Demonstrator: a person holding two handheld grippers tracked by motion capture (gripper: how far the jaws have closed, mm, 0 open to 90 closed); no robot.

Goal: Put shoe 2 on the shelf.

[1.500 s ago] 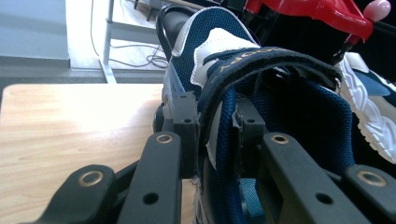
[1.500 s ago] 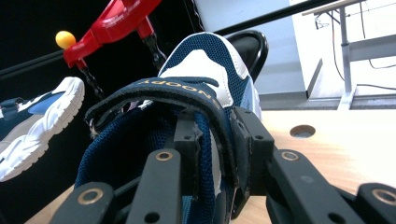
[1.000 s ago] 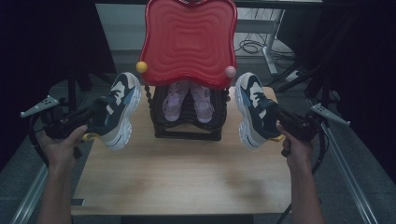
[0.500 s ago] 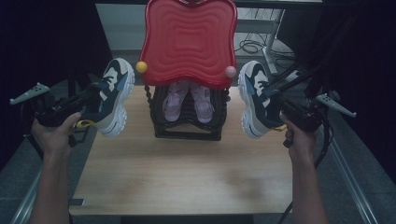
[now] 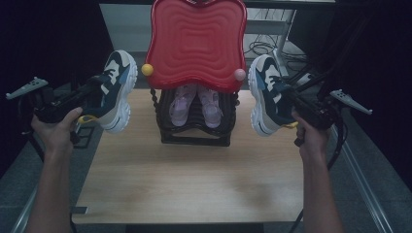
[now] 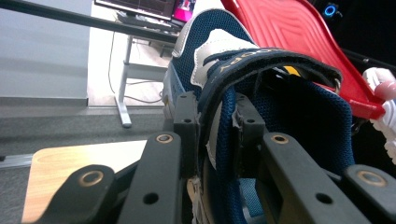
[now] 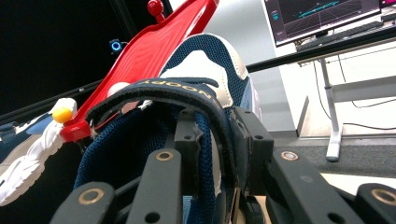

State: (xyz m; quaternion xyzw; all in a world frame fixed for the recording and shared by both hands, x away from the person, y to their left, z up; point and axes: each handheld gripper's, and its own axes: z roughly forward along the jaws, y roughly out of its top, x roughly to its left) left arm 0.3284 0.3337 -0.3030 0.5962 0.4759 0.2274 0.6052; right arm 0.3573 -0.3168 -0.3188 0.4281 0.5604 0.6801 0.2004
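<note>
Sneakers airborne: I hold left sneaker (image 5: 115, 92) in left gripper (image 6: 215, 135), right sneaker (image 5: 266, 94) in right gripper (image 7: 212, 140), jaws clamped on collars, probably for clearing the red-topped rack (image 5: 196, 41) between them above the bench (image 5: 194, 174).

Both forearms come in bare, no sleeves. The left gripper (image 5: 97, 92) and right gripper (image 5: 286, 99) are black, each trailing a grey three-cornered plate. Up close, matte black jaws carry brass-ringed rivets and small screw holes.
</note>
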